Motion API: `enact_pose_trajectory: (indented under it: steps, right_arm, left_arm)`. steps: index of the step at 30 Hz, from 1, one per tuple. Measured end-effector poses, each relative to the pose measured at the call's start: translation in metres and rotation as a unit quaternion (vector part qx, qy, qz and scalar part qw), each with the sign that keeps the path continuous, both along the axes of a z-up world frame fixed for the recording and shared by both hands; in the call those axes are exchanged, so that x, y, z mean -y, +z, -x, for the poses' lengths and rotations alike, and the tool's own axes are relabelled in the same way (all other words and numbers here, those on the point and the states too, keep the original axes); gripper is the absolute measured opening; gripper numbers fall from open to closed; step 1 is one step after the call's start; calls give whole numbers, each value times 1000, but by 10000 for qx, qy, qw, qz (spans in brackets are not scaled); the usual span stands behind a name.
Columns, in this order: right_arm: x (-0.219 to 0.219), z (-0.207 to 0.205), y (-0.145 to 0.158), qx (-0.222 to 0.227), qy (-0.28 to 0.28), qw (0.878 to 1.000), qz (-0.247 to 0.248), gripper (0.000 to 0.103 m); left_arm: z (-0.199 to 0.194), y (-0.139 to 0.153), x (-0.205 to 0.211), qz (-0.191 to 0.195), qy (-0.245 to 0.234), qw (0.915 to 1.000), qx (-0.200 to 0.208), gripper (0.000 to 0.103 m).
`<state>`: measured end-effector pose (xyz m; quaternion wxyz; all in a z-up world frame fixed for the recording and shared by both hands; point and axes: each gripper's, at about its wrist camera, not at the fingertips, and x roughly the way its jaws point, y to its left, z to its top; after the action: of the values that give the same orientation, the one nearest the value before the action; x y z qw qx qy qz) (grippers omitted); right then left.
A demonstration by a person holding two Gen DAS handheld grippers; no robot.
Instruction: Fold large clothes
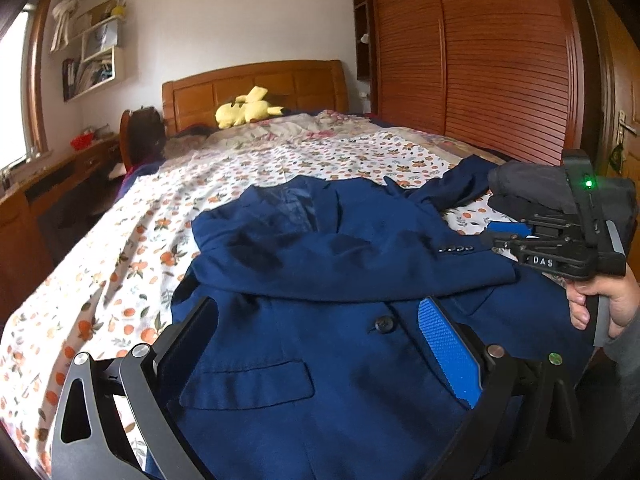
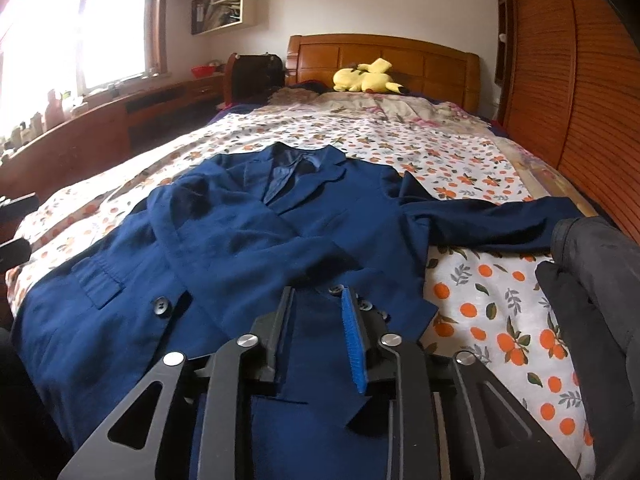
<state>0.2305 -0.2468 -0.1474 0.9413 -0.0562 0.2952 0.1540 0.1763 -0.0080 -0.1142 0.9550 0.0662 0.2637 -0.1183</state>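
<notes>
A navy jacket [image 2: 248, 240] lies face up on the flowered bedspread [image 2: 492, 292], one sleeve already across its chest, the other sleeve [image 2: 488, 220] stretched out sideways. The left gripper [image 1: 320, 340] hovers spread wide above the front. The right gripper [image 2: 318, 320] is partly open over the cuff, pinching nothing. Likely next: grip the outstretched sleeve near its cuff and lay it flat across.

A yellow plush toy [image 1: 246, 112] lies at the head of the bed, against the wooden headboard [image 1: 256, 88]; an orange-print bedsheet [image 1: 120, 248] covers the mattress; a slatted wooden wardrobe [image 1: 472, 60] stands along one side; on the other side a wall shelf [image 2: 228, 12] holds books and papers, a window [image 2: 72, 36] glows bright, and a red bowl [image 2: 201, 70] rests on a low wooden desk [image 2: 100, 120].
</notes>
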Motion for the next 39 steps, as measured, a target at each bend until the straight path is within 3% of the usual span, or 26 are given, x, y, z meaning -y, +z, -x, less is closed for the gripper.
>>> enact_pose_trajectory:
  steps: [9,23,33,39]
  right_arm:
    - [11,3,-5,-84,-25,9999,-66,30]
    - [31,-1,-23,-293,-276,9992,-86,30]
    - [34,-3,-29,-314,-326,9989,-107,30]
    - [36,-2,-13,-145,-378,9991,-88,31]
  left_arm:
    - [-21,-4,18,88,-52,9999,-3,101]
    - [-90,-44,28,184,-155,9995,-188,101]
    - [-92,-71,33,182,-254,9993,-219,101]
    - [-85,-74,30,241,-209,9994,-94,101]
